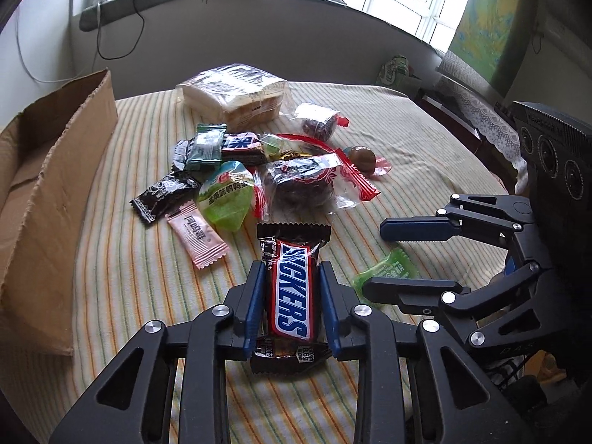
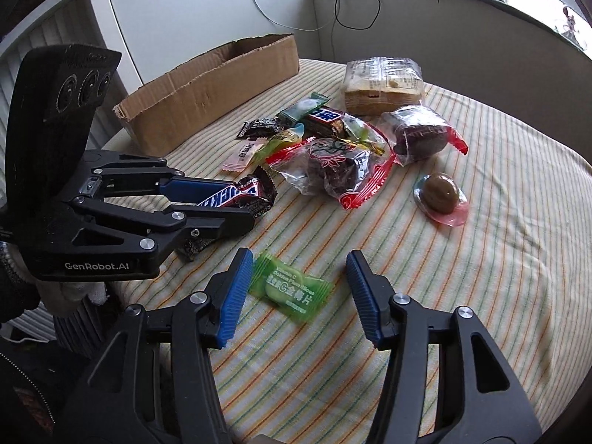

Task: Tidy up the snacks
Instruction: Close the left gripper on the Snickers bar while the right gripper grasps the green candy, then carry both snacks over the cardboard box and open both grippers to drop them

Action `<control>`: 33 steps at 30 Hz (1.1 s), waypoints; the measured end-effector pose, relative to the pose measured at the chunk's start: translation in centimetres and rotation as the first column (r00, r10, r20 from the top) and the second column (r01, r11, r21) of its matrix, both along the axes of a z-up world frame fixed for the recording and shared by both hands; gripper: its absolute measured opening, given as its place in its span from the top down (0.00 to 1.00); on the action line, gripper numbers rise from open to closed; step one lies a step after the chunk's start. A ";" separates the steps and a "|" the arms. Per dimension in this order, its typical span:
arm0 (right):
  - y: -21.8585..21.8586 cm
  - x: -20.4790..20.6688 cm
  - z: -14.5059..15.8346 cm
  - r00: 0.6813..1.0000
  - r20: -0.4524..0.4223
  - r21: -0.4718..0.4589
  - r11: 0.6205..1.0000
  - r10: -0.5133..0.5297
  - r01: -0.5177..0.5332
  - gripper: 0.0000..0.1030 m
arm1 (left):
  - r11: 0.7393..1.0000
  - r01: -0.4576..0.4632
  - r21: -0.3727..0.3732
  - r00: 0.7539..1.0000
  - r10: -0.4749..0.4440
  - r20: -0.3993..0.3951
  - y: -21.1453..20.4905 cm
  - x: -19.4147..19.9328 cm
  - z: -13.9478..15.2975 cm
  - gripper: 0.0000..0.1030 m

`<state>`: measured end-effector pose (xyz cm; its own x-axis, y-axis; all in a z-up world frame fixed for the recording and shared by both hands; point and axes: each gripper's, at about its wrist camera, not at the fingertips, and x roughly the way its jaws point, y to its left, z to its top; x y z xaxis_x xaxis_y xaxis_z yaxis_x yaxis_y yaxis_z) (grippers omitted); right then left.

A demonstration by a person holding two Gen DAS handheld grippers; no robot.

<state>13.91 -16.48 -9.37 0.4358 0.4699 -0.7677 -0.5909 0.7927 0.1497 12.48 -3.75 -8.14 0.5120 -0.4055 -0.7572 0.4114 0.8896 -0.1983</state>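
My left gripper (image 1: 291,272) is shut on a Snickers bar (image 1: 290,292), held just above the striped cloth; it also shows in the right wrist view (image 2: 231,198). My right gripper (image 2: 296,264) is open, its fingers on either side of a green plum-slice candy packet (image 2: 290,288) lying on the cloth; the packet's edge shows in the left wrist view (image 1: 384,272). A pile of mixed snacks (image 1: 259,170) lies in the middle of the table. An open cardboard box (image 2: 207,88) stands at the far left.
A wrapped bread loaf (image 2: 383,83) sits at the back of the pile. Two red-edged pastry bags (image 2: 340,168) and a brown egg-shaped candy (image 2: 440,192) lie to the right. A wall and windowsill with plants stand behind the table.
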 end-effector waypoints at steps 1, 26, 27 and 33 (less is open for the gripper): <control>0.0 -0.1 0.0 1.000 -0.003 0.000 1.000 0.007 -0.007 0.45 | 1.000 -0.006 -0.005 1.000 0.006 -0.002 0.1 -0.1 0.0 0.74; 3.8 -1.9 0.3 0.995 0.063 -0.155 0.986 0.072 -0.062 0.77 | 0.989 -0.134 -0.068 0.991 0.134 -0.010 2.6 -2.1 0.0 0.74; 3.6 -1.8 0.4 0.996 0.060 -0.148 0.988 0.060 -0.050 0.77 | 0.988 -0.141 -0.070 0.990 0.141 -0.010 2.8 -2.1 0.1 0.74; 2.8 -1.8 2.2 0.997 0.076 -0.106 0.994 0.010 -0.002 0.77 | 0.985 -0.160 -0.072 0.987 0.161 0.010 3.6 -2.7 1.3 0.74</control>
